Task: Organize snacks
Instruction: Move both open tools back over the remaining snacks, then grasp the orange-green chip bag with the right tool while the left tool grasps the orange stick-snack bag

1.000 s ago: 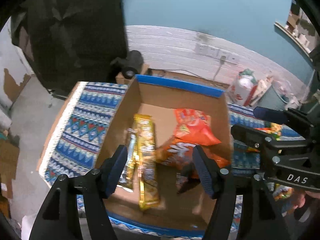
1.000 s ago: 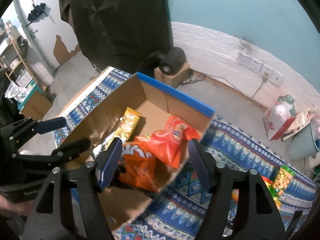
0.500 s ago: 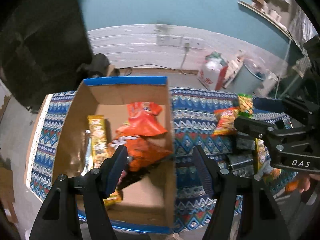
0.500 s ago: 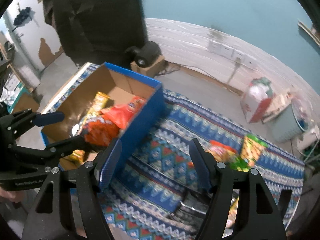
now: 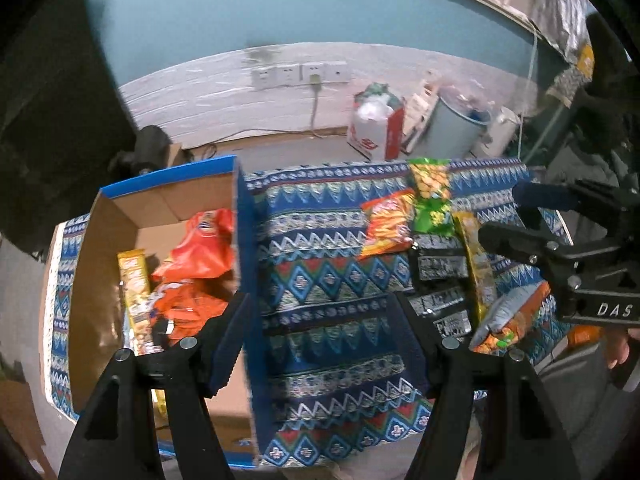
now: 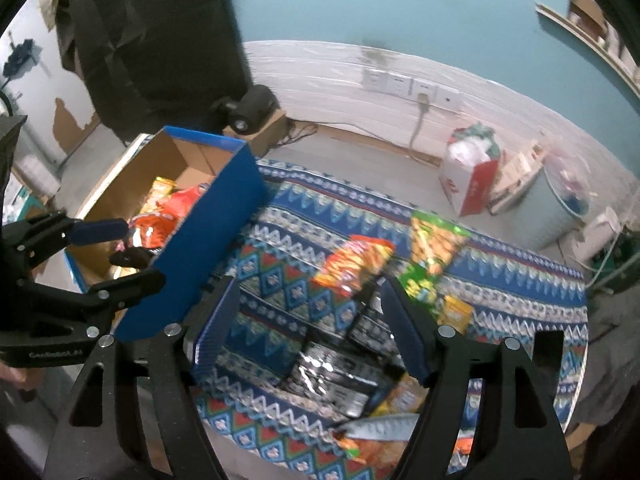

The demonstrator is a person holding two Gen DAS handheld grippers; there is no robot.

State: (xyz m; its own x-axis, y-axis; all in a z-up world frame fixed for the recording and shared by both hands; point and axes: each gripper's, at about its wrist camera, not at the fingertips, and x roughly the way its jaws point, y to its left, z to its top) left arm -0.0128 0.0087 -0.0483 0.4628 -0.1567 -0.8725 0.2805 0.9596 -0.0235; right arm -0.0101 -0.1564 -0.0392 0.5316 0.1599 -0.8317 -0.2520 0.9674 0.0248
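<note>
A blue cardboard box (image 5: 244,248) stands at the left of the patterned cloth (image 5: 320,280) and holds orange snack bags (image 5: 200,248) and a yellow bar (image 5: 134,280). Loose snacks lie at the right: an orange bag (image 5: 386,222), a green bag (image 5: 430,196), black packets (image 5: 440,268) and a long yellow bar (image 5: 476,264). My left gripper (image 5: 320,344) is open and empty over the box's right wall. My right gripper (image 6: 310,330) is open and empty above the black packets (image 6: 336,372), near the orange bag (image 6: 352,264). The box also shows in the right wrist view (image 6: 208,248).
Beyond the table are a white wall strip with sockets (image 5: 298,74), a red and white bag (image 5: 376,128), a pale blue bin (image 5: 460,128) and a black device on a small box (image 6: 250,110). A dark curtain (image 6: 152,32) hangs at the back left.
Both grippers have swung right, from over the box toward the loose snacks on the cloth. Both stay open and empty.
</note>
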